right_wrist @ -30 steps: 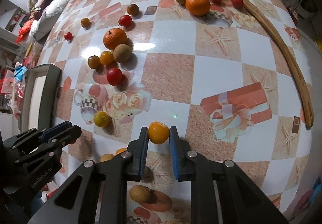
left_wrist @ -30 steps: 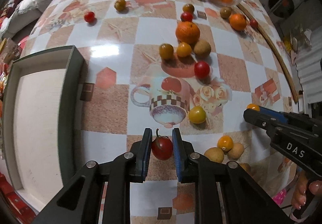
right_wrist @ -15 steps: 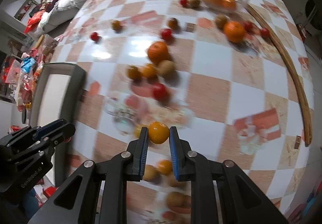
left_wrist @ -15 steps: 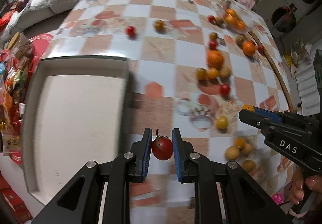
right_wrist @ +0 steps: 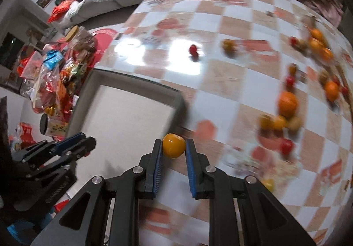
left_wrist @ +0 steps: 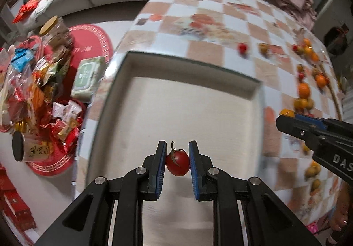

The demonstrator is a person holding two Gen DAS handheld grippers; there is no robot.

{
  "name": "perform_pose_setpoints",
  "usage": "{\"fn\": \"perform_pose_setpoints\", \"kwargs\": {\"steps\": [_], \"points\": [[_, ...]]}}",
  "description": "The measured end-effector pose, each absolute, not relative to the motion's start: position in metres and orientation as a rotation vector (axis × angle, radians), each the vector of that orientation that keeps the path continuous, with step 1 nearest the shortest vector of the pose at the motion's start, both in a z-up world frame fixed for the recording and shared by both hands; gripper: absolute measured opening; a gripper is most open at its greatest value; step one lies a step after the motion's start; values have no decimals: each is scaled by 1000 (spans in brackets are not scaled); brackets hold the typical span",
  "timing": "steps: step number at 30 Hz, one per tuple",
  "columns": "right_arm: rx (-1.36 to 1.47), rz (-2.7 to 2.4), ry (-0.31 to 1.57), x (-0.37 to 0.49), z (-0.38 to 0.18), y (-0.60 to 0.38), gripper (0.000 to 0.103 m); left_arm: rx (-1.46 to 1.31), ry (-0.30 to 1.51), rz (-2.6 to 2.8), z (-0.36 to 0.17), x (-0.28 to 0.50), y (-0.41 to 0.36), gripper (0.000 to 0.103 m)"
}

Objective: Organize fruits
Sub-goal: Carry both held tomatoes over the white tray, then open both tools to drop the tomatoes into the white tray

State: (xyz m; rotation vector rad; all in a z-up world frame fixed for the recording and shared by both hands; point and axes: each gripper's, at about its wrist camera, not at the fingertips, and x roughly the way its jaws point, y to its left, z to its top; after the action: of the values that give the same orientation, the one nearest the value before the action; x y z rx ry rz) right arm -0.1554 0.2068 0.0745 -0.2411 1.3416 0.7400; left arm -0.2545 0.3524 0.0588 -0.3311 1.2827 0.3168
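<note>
My left gripper (left_wrist: 177, 163) is shut on a red tomato (left_wrist: 177, 164) with a stem and holds it above the white inside of the dark-rimmed tray (left_wrist: 194, 65). My right gripper (right_wrist: 173, 150) is shut on a small orange fruit (right_wrist: 173, 145) and hangs above the table by the tray's right rim (right_wrist: 176, 100). The right gripper also shows at the right of the left wrist view (left_wrist: 286, 119). The left gripper shows at the lower left of the right wrist view (right_wrist: 83, 141).
Several oranges, tomatoes and kiwis (right_wrist: 286, 102) lie scattered on the checkered table (right_wrist: 231, 73) to the right of the tray. Left of the table, on the floor, lie snack packets (left_wrist: 44, 91), a jar (left_wrist: 53, 29) and a red mat.
Both grippers have swung left with their fruits. The left gripper went from above the table to above the tray. The right gripper came up to the tray's right rim.
</note>
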Motion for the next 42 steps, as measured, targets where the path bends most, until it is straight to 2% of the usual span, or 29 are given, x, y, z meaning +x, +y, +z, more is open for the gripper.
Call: {"fn": "perform_pose_setpoints", "kwargs": {"steps": [14,21,22,23,24,25,30,32,34,36,42], "points": [[-325,697,1389,-154,30,277,23,-315,1291,310,20,-244,380,22],[-369,678,1394,-154,17,283,24,-289,1312,293,15,-245,379,28],[-373,681,1392,-154,17,284,29,-289,1313,290,15,-246,378,49],[-372,689,1393,-155,17,283,32,-286,1316,295,14,-246,379,65],[-363,702,1397,-156,17,285,43,-283,1298,309,15,-248,379,79],[-356,715,1398,-156,17,285,49,-279,1287,316,17,-249,379,79],[-331,713,1383,-154,23,287,50,-274,1303,308,17,-249,380,79],[-309,711,1371,-153,30,283,58,-268,1304,309,19,-249,378,79],[-287,712,1346,-152,40,279,75,-258,1307,307,22,-248,376,79],[-267,715,1320,-152,50,273,78,-245,1301,302,27,-247,371,79],[-216,662,1300,-145,66,245,78,-200,1285,259,44,-236,346,79]]}}
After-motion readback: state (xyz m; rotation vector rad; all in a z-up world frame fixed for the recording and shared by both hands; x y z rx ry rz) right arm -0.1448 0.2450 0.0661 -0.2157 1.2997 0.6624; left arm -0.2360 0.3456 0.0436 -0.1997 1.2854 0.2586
